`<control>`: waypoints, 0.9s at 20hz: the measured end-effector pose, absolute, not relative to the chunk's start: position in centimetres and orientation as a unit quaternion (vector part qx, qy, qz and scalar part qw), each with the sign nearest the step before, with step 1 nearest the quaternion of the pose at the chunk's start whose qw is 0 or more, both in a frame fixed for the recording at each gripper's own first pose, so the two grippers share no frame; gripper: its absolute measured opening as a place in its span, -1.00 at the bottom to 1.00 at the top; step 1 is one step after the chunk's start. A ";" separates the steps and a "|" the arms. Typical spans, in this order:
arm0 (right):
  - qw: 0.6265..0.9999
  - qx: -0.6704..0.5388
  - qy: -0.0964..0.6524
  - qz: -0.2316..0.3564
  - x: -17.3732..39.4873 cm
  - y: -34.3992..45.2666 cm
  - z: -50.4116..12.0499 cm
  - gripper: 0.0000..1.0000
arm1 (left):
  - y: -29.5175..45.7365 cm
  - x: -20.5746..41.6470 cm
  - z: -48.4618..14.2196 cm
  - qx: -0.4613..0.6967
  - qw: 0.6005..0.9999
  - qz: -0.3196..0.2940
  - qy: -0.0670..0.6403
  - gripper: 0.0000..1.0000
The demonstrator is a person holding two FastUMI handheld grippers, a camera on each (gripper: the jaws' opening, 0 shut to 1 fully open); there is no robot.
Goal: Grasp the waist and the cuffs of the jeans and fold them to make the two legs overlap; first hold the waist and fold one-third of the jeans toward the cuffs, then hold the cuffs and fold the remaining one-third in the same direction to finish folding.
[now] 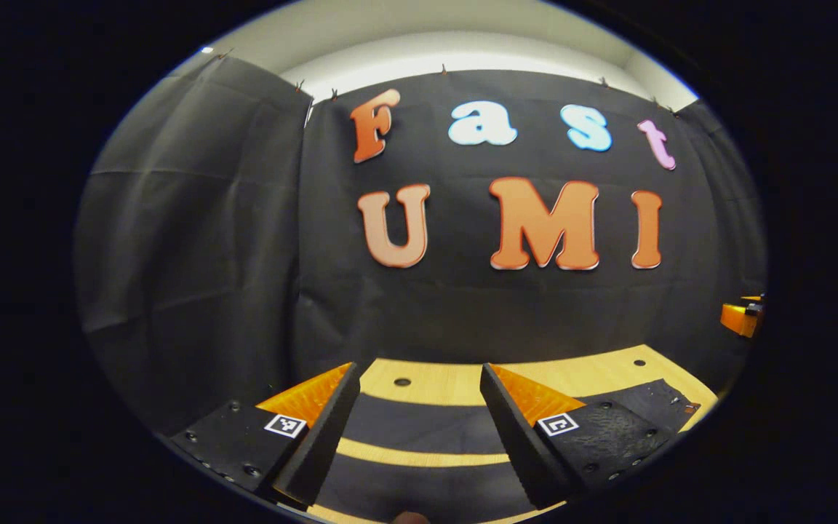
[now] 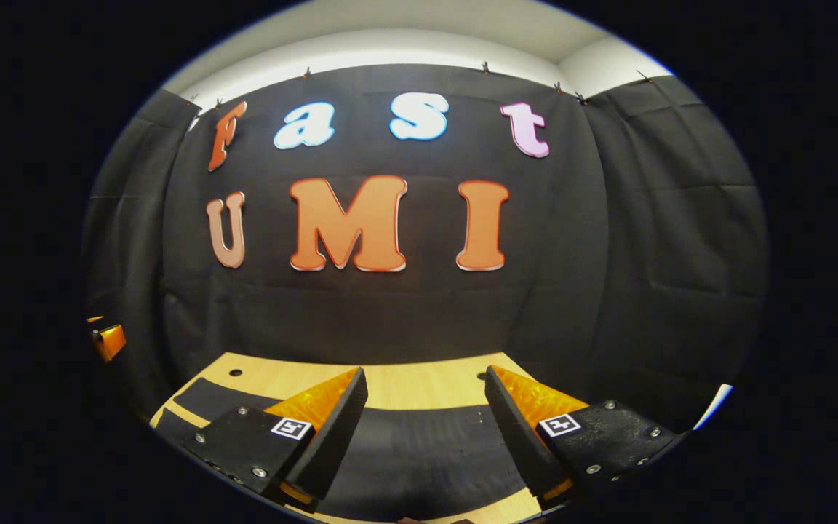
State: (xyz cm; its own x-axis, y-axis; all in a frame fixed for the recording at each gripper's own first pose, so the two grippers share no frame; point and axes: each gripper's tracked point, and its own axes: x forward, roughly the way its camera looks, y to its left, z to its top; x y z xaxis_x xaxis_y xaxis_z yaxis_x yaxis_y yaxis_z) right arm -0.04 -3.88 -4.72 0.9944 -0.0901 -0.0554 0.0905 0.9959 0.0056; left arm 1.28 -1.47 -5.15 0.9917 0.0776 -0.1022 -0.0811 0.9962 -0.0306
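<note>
In the left gripper view, the left claw [image 1: 419,418] sits at the bottom of the frame, its two fingers spread wide apart and grasping nothing. Between and below them the dark jeans [image 1: 419,426] lie flat on the pale wooden table [image 1: 579,375], with strips of bare wood showing between bands of fabric (whether these are separate legs or folds cannot be told). More of the dark cloth reaches toward the lower right of the frame, behind the right-hand finger. At the far right edge, part of the other gripper's body peeks in at mid height. In the right gripper view, the left claw [image 2: 108,340] appears as a small piece at the left edge, its state impossible to tell there. The jeans [image 2: 426,451] spread across the bottom centre on the table [image 2: 419,386], and the right claw [image 2: 426,422] hangs above them, released, fingers well apart and touching no fabric.
</note>
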 end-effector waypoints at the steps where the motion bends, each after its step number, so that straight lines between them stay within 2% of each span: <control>1: 0.998 0.009 0.044 -0.051 0.2 -4.8 -5.6 0.95 | -0.9 1.4 -6.5 -0.023 0.996 0.050 0.073 0.99; 9: 0.969 0.097 0.206 -0.092 1.8 -11.3 -15.6 1.00 | 3.9 1.4 -16.6 -0.078 0.962 0.122 0.230 0.99; 10: 0.964 0.101 0.226 -0.099 2.1 -12.2 -16.9 0.96 | 4.6 1.3 -17.9 -0.084 0.956 0.131 0.249 0.99; 18: 0.903 0.190 0.362 -0.132 2.5 -17.0 -26.5 0.97 | 7.9 1.2 -28.1 -0.158 0.891 0.198 0.377 1.00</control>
